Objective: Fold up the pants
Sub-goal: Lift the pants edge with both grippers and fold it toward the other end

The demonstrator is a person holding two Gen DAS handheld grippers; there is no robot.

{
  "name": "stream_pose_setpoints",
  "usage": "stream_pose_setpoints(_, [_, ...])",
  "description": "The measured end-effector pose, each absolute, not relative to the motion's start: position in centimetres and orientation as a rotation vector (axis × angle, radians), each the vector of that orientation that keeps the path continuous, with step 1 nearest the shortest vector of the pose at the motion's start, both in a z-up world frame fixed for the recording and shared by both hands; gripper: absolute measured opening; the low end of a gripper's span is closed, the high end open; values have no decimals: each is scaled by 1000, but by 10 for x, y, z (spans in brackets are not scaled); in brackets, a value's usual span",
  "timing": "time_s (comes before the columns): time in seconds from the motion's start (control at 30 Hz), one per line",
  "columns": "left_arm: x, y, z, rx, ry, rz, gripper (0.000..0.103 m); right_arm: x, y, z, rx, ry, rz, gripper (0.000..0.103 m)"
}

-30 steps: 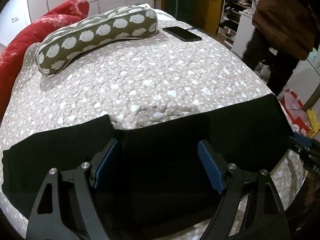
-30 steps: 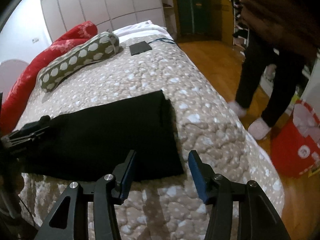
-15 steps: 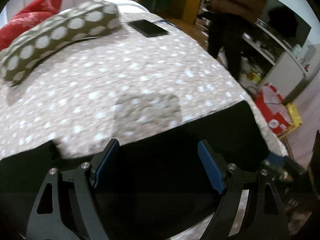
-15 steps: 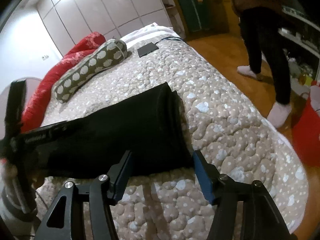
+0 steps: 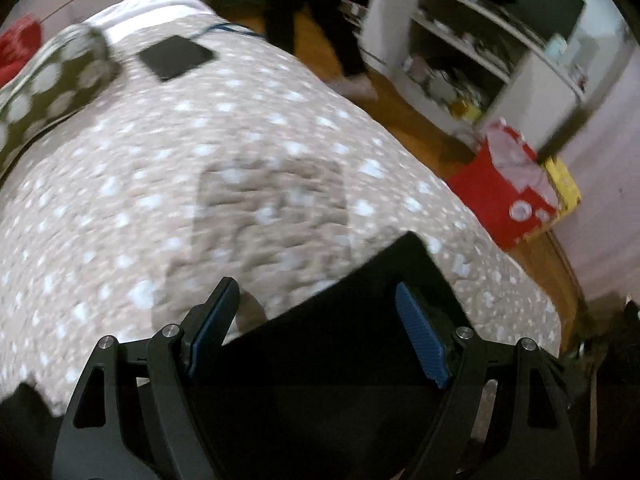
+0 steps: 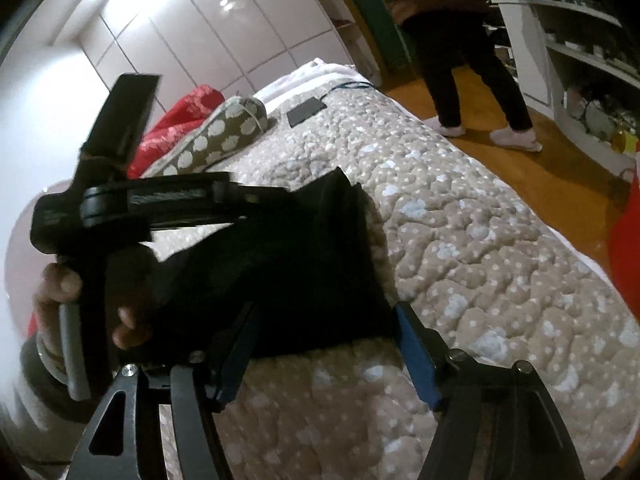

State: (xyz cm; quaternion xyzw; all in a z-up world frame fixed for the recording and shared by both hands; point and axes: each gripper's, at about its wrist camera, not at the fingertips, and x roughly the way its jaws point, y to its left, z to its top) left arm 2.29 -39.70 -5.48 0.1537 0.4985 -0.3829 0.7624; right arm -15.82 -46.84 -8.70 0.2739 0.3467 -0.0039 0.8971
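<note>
Both claws, left [image 5: 316,332] and right [image 6: 320,344], gape wide and grip nothing, poised over the black pants [image 6: 288,264] lying flat on the spotted bed cover [image 6: 460,240].

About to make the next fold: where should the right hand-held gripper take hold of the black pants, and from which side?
Probably the near right corner of the pants, where the stacked hem edge meets the front edge. The right hand-held gripper is open and lined up with it already; come in low from the foot of the bed and slide one finger beneath so all layers get pinched.
</note>
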Motion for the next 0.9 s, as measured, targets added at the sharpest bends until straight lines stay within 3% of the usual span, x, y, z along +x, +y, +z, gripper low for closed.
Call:
stream_pose_setpoints(0.17, [19, -420, -61, 389, 1072, -880, 81, -153, -470, -91, 595, 676, 12, 68])
stream_pose_setpoints(0.23, [23, -423, -64, 354, 1092, -903, 81, -150, -473, -93, 624, 656, 20, 62])
stream_pose_setpoints(0.33, [20, -426, -68, 378, 1062, -916, 80, -144, -475, -97, 633, 648, 6, 43])
stream_pose_setpoints(0.4, [12, -431, -67, 399, 1030, -930, 72, -140, -475, -100, 644, 643, 14, 26])
stream_pose_setpoints(0.47, [10, -432, -63, 397, 1023, -950, 61, -137, -476, -100, 662, 641, 22, 19])
stream_pose_setpoints(0.7, [24, -389, -5, 252, 990, -974, 59, -132, -461, -58, 579, 596, 60, 15])
stream_pose_setpoints(0.9, [48, -288, 51, 128, 895, -839, 59, -114, -411, -1, 453, 529, 203, 15])
